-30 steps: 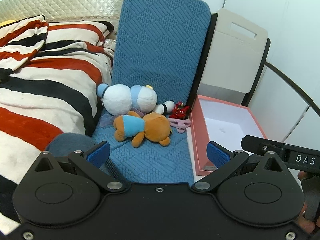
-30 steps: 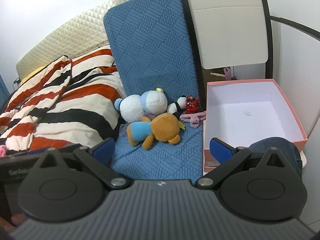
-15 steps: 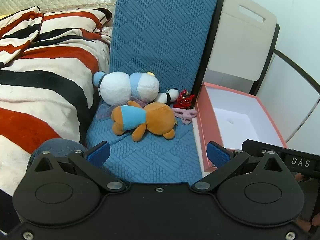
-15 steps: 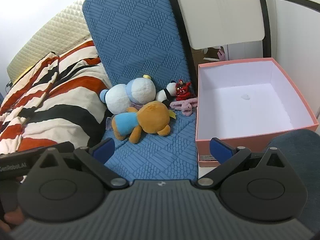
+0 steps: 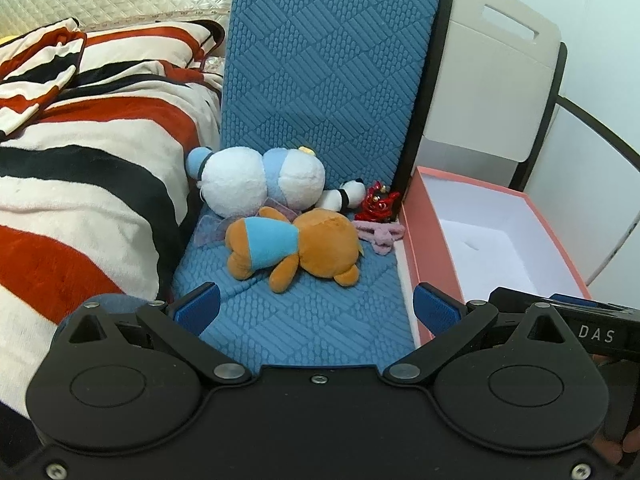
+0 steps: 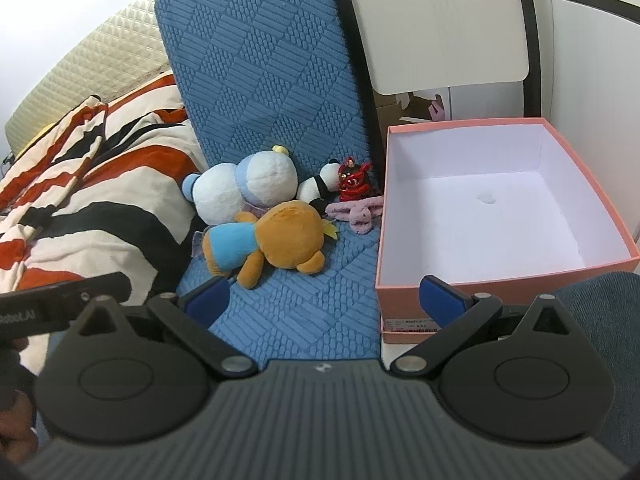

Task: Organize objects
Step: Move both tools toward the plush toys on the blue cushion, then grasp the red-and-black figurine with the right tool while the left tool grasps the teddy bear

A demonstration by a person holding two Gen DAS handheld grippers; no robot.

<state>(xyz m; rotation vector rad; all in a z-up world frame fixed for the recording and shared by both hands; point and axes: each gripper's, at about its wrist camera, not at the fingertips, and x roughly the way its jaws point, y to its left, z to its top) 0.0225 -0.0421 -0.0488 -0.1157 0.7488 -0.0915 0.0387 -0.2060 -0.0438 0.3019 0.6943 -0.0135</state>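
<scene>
Here, left gripper (image 5: 316,306): its jaws are standing wide apart and holding nothing, hovering above the near part of the blue mat (image 5: 304,320).
Right gripper (image 6: 324,298): its jaws are also spreading wide and gripping nothing; its right blue pad (image 6: 440,300) is showing in front of the pink box's near wall.
Orange bear (image 5: 294,246): it is lying on its side on the mat in a light blue shirt, ahead of both pairs of open jaws and apart from them, roughly centred between the left gripper's pads.
White and blue plush (image 5: 256,186): it is resting just behind the bear, touching it, at the foot of the upright part of the mat.
Small panda (image 5: 344,198): it is lying to the right of the white plush, against it.
Red figure (image 6: 354,178): it is standing beside the panda, near the box's far corner.
Pink plush (image 6: 358,212): it is lying flat on the mat, just beside the box wall.
Pink box (image 6: 400,292): it is sitting open to the right of the mat, its white inside showing.
Striped blanket (image 5: 80,184): it is lying to the left of the mat.
</scene>
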